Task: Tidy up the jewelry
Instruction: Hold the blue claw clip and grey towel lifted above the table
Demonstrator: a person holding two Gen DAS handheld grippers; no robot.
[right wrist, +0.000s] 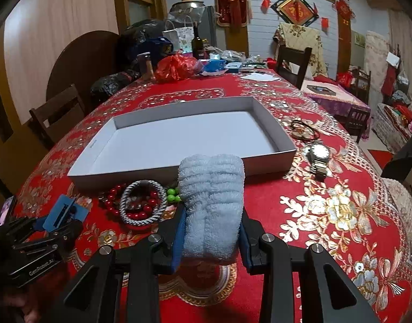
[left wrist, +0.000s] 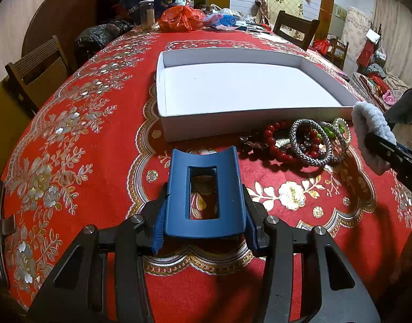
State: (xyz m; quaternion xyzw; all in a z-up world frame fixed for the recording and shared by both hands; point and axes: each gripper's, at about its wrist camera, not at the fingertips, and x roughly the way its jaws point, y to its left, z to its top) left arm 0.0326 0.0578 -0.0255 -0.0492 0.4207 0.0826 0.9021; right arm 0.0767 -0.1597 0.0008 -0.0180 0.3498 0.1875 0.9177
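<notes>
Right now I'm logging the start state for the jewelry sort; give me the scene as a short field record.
left gripper: shut on a blue block
right gripper: shut on a fluffy pad
white box: open, nothing inside
bracelets: piled on the cloth in front of the box
wristwatch: on the cloth right of the box
tablecloth: red, floral

Right gripper [right wrist: 211, 210], jaws closed on a rolled pale-blue terry towel [right wrist: 211, 207]. Beyond its tips, a shallow white cardboard box [right wrist: 270, 158]. Left of the tips, a silver braided bangle [right wrist: 143, 206] over red bead bracelets [right wrist: 113, 200]; further left, the left gripper [right wrist: 63, 212]. Ahead right, a silver metal wristwatch [right wrist: 319, 158].
</notes>
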